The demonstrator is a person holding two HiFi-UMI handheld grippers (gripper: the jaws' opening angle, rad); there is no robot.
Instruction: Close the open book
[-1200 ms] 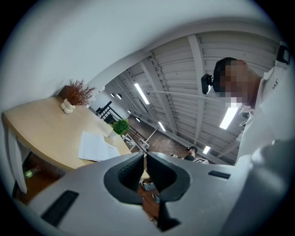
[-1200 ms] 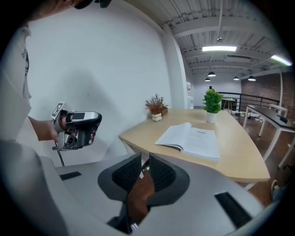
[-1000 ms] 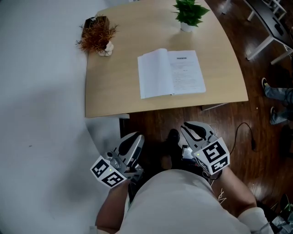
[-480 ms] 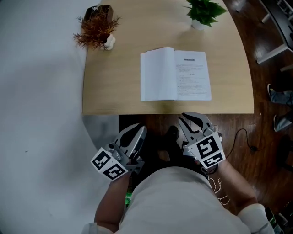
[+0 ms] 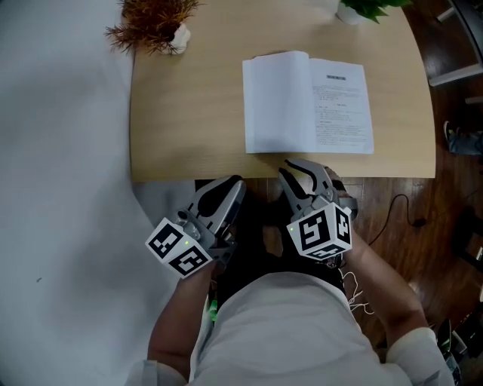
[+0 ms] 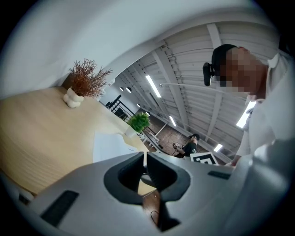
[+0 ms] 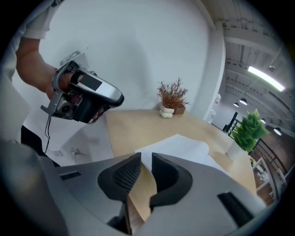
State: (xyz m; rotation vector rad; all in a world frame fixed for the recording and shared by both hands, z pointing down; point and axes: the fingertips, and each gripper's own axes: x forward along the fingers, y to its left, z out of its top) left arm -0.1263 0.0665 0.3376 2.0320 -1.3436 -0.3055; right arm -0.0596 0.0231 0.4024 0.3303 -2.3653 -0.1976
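The wooden table (image 5: 189,113) bears the open book (image 5: 308,105) flat on its right half, close to the near edge. The spread's long axis runs left to right in the head view, the spine pointing away from the person, blank page left, printed page right. The right gripper (image 5: 302,172) hovers at the table's edge just below the book's near side, jaws slightly apart with nothing between them. The left gripper (image 5: 230,188), jaws together and empty, hangs off the edge, down-left of the book.

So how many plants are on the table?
2. A dry reddish plant at the far left corner of the table, a green potted plant near its far right edge.
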